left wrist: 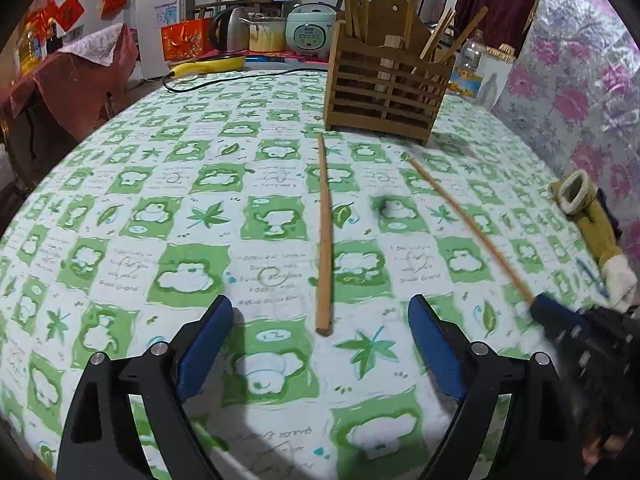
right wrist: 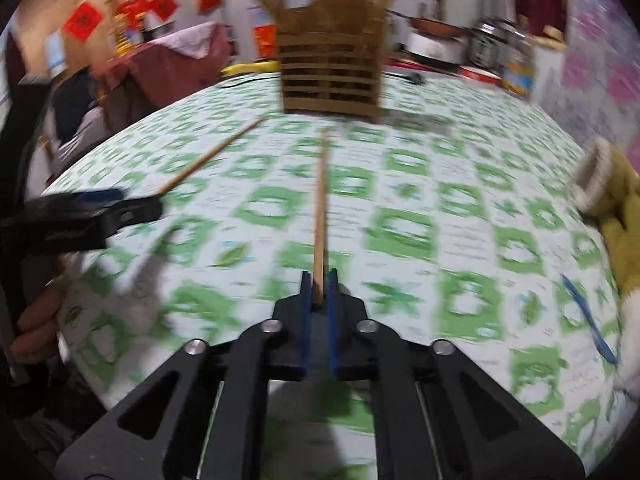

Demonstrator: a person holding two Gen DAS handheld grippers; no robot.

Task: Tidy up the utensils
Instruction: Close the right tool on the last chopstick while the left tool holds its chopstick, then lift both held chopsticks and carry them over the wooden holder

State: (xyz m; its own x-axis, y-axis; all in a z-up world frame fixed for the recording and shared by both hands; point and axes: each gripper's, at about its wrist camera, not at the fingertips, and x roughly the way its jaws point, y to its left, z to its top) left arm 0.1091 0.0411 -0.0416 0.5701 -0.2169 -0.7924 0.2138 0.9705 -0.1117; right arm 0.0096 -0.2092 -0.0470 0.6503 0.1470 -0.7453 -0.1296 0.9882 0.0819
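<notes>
A wooden slatted utensil holder (left wrist: 386,92) with several chopsticks in it stands at the far side of the green patterned tablecloth (left wrist: 200,216); it also shows blurred in the right wrist view (right wrist: 330,76). One chopstick (left wrist: 325,236) lies on the cloth, its near end between and just ahead of my open left gripper (left wrist: 320,312). My right gripper (right wrist: 319,280) is shut on a second chopstick (right wrist: 320,208), which points toward the holder. In the left wrist view this held chopstick (left wrist: 472,228) runs to the right gripper (left wrist: 560,318). The left gripper (right wrist: 100,212) shows at the left in the right wrist view, with the lying chopstick (right wrist: 208,156) ahead of it.
A yellow glove with white cuffs (left wrist: 596,232) lies at the table's right edge by a blue pen (right wrist: 586,316). A rice cooker (left wrist: 310,30), kettle (left wrist: 230,30), pot and a plastic bottle (left wrist: 468,66) stand behind the holder. A flowered wall (left wrist: 580,80) is at right.
</notes>
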